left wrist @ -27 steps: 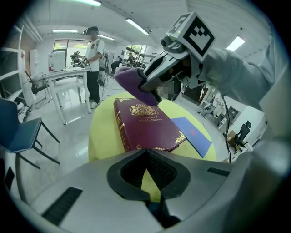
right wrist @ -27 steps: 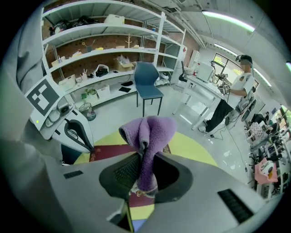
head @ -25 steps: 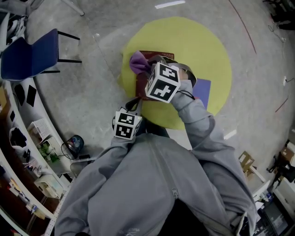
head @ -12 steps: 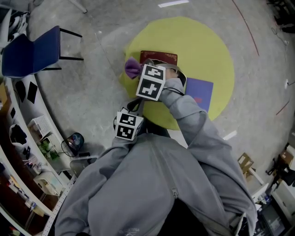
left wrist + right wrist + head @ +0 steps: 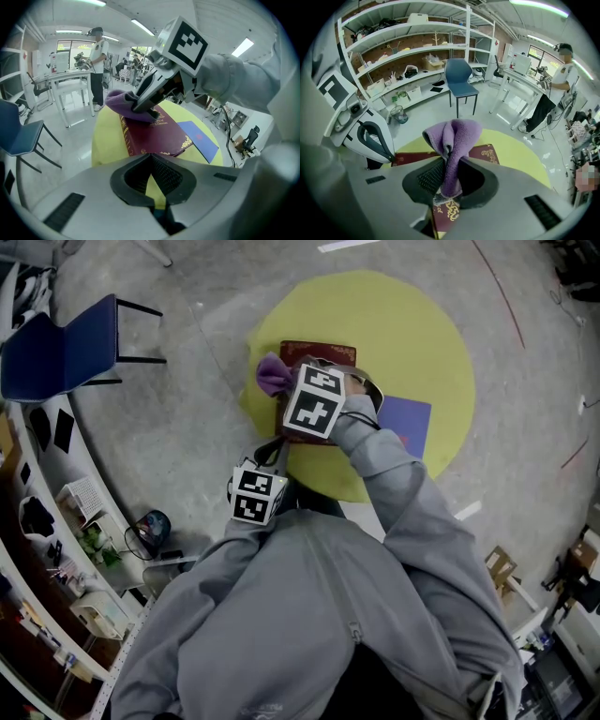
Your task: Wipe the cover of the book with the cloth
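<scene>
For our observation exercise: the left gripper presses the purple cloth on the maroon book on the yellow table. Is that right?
No. It is the right gripper that presses the purple cloth on the maroon book on the yellow table; the right gripper view shows it.

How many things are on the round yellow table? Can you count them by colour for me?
Dark red: 1, the book
Blue: 1, the flat folder
Purple: 1, the cloth, pinched in the right hand-held gripper on the book
Total: 3
</scene>
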The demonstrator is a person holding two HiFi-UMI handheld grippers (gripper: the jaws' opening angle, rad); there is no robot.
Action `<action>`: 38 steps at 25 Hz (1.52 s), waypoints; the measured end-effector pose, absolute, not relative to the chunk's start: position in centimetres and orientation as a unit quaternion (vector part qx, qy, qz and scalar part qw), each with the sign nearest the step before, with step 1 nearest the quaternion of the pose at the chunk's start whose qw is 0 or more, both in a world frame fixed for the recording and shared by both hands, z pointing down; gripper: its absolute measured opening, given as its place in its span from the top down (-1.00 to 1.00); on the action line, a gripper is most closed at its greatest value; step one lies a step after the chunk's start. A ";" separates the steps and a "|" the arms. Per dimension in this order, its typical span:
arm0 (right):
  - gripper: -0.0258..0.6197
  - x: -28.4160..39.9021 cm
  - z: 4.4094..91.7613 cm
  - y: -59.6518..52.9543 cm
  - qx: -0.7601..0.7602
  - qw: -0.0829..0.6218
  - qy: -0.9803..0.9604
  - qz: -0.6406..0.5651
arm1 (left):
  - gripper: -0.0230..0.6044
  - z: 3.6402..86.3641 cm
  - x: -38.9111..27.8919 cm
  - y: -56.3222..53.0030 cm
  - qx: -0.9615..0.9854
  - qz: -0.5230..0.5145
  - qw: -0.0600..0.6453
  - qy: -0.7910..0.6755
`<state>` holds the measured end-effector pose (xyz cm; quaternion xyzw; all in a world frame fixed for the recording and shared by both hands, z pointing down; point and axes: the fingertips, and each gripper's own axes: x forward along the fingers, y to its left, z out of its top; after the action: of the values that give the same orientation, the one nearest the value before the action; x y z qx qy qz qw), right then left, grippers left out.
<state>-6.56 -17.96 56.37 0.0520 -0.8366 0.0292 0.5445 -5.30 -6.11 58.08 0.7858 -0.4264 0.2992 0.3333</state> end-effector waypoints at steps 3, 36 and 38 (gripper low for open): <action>0.64 -5.4 56.3 -18.1 0.057 0.548 -0.834 0.033 | 0.87 58.0 -5.3 -6.0 0.786 0.300 0.331 -0.427; 0.64 6.9 57.2 -18.2 0.147 0.583 -0.795 0.082 | 0.87 58.0 -5.3 -5.8 0.791 0.302 0.317 -0.428; 0.64 7.5 57.1 -18.2 0.153 0.586 -0.791 0.086 | 0.87 58.0 -5.2 -5.8 0.792 0.304 0.315 -0.426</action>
<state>7.48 -18.18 57.13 0.1527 -0.7910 0.0856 0.5862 -5.25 -5.76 57.97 0.7919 -0.4261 0.3036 0.3149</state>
